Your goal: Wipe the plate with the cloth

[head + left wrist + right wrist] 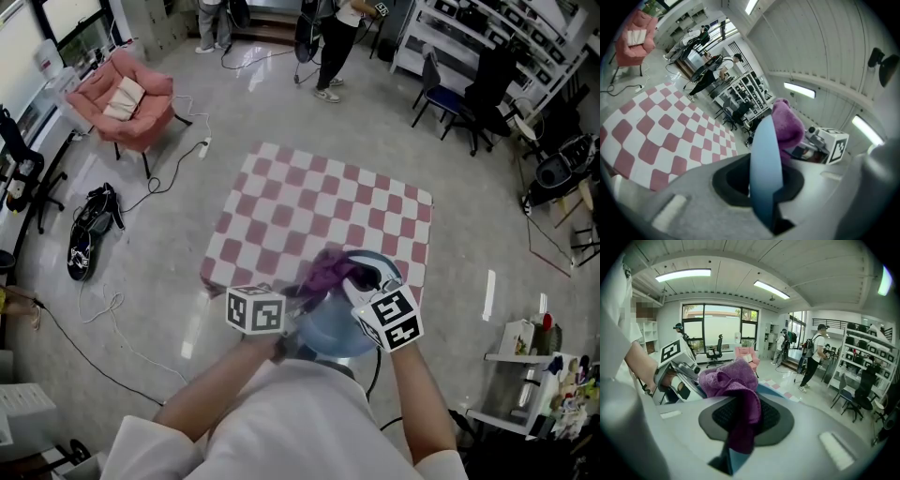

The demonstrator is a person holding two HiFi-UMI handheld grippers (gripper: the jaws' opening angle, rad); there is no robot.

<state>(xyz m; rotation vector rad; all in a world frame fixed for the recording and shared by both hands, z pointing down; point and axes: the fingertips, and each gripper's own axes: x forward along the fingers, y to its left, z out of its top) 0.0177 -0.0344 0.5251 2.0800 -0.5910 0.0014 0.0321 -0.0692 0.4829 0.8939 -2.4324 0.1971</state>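
Plate in left claw, cloth in right claw

Both arms reached forward, close together; the left tongs clamped the plate, the right tongs pinched the cloth.

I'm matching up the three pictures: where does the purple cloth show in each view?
Head view: the purple cloth is just below centre, against the blue plate.
Left gripper view: right of centre, behind the plate's edge.
Right gripper view: centre, hanging between the jaws.
Shared landmark: the pink armchair, in all three.
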